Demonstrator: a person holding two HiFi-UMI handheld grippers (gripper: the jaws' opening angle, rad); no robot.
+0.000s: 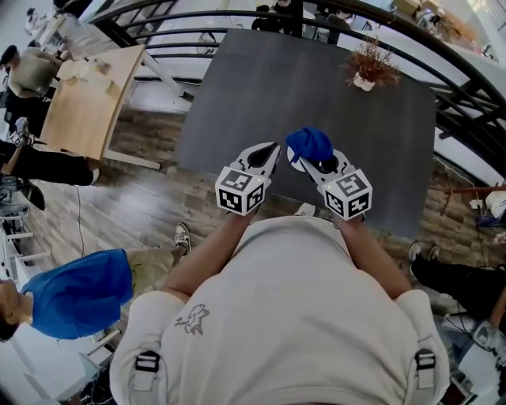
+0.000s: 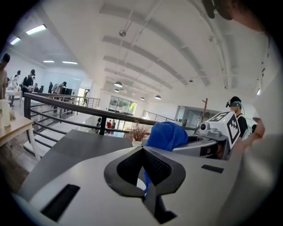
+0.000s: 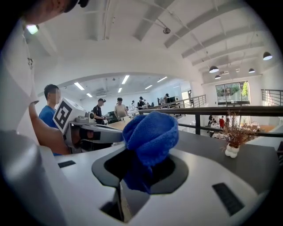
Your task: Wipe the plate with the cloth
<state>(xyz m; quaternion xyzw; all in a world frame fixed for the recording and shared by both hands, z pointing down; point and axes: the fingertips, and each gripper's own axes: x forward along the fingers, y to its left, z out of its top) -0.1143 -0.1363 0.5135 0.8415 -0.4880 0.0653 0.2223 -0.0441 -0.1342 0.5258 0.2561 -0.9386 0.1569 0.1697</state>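
Observation:
A bunched blue cloth [image 1: 310, 144] sticks up from between the jaws of my right gripper [image 1: 307, 160], which is shut on it. In the right gripper view the cloth [image 3: 150, 134] fills the jaw opening of the right gripper [image 3: 141, 164]. My left gripper [image 1: 273, 149] is held beside it at chest height, its jaws shut with nothing between them; in its own view the left gripper [image 2: 142, 151] has the cloth [image 2: 167, 134] just beyond its tips. Both grippers hang in the air above the near edge of the dark table [image 1: 316, 87]. No plate shows in any view.
A small pot of dried twigs [image 1: 370, 67] stands at the dark table's far right. A black railing [image 1: 237, 16] runs behind it. A wooden table [image 1: 87, 95] is at the left, and a person in a blue shirt [image 1: 79, 293] sits at the lower left.

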